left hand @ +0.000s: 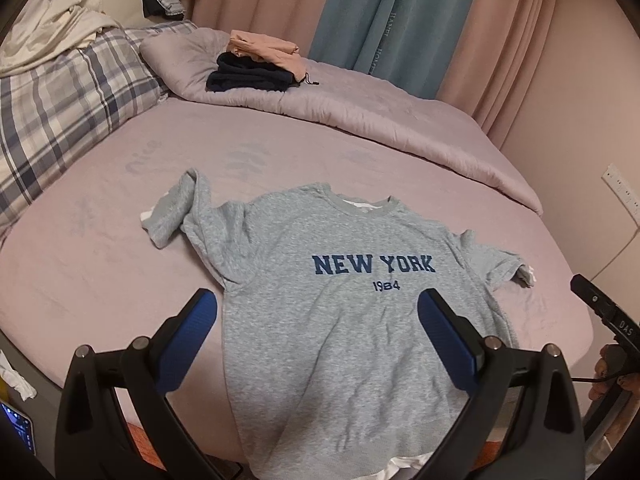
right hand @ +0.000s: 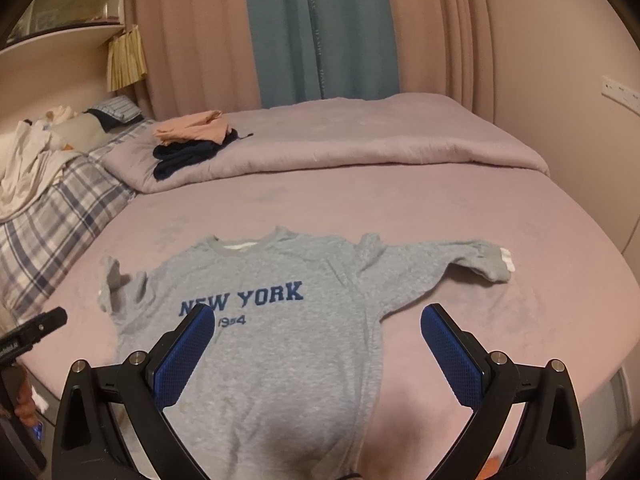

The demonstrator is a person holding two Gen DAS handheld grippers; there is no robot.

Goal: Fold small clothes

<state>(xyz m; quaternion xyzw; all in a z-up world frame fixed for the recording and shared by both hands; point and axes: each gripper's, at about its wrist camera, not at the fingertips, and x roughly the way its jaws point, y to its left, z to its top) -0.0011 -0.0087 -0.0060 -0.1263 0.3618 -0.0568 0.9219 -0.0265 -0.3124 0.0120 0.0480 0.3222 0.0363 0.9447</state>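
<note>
Jaws on both grippers are spread wide with nothing between them. Left gripper [left hand: 316, 312] hangs above the lower half of the grey sweatshirt [left hand: 340, 304], its blue pads [left hand: 188, 344] straddling the body of the shirt, one off the left edge and one over the right side. Right gripper [right hand: 318, 328] sits over the shirt's right side, with one blue pad in front of the "NEW YORK" lettering and the other out over bare sheet below the right sleeve [right hand: 436, 264].

The sweatshirt lies face up and mostly flat on the pink bedsheet [left hand: 100, 280], collar pointing away, hem at the near edge of the bed with a bit of white showing underneath. Right sleeve is stretched out sideways, white cuff at the end. Left sleeve [left hand: 176, 212] is bunched and doubled back on itself near the shoulder.

Further back, a folded lilac duvet [left hand: 380, 120] runs across the bed, and a small stack of folded clothes [left hand: 256, 64] sits on it, peach on top of dark navy. Plaid bedding [left hand: 60, 112] is off to the left, and pink and blue curtains [left hand: 380, 12] hang behind.
</note>
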